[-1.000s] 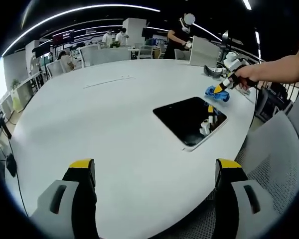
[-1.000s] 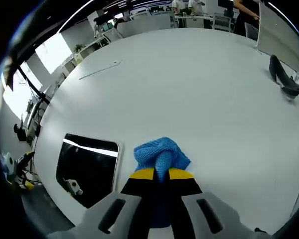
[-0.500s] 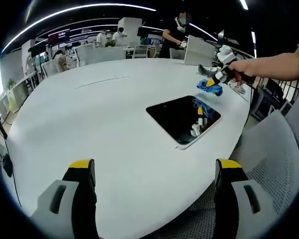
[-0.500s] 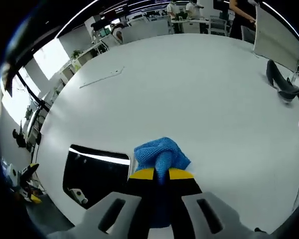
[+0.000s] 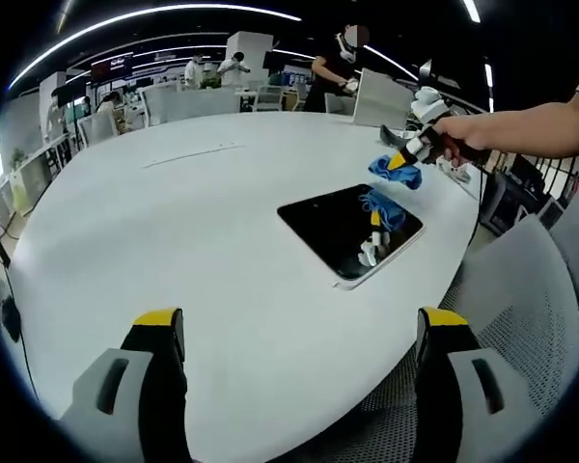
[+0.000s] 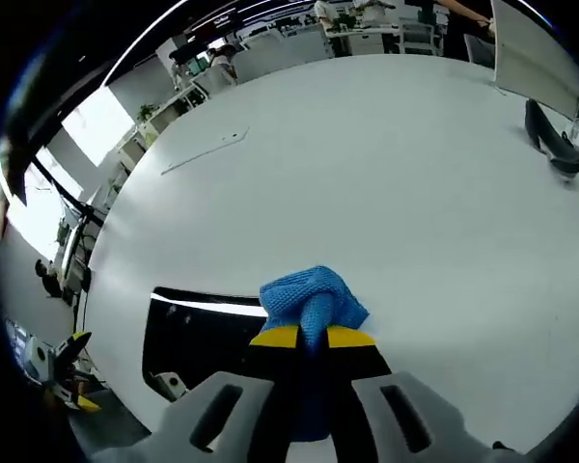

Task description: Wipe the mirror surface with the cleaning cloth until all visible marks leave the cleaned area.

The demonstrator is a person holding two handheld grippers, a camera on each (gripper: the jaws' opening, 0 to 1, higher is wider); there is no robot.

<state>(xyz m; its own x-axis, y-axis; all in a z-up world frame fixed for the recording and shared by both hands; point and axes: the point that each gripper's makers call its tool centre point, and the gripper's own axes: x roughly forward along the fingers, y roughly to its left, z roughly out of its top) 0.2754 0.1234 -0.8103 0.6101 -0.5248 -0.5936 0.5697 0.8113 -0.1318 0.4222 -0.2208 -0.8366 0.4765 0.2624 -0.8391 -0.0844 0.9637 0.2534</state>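
Cloth (image 6: pixel 312 296) in right gripper (image 6: pixel 313 338) above mirror (image 6: pixel 198 333) edge.

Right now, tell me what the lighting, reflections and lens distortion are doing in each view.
Left gripper view: fisheye bends the white table into a dome; ceiling light strips arc overhead; the dark mirror reflects the blue cloth and the right gripper. Right gripper view: a bright window blows out at the left edge, a light streak crosses the mirror, and the cloth looks oversized up close.
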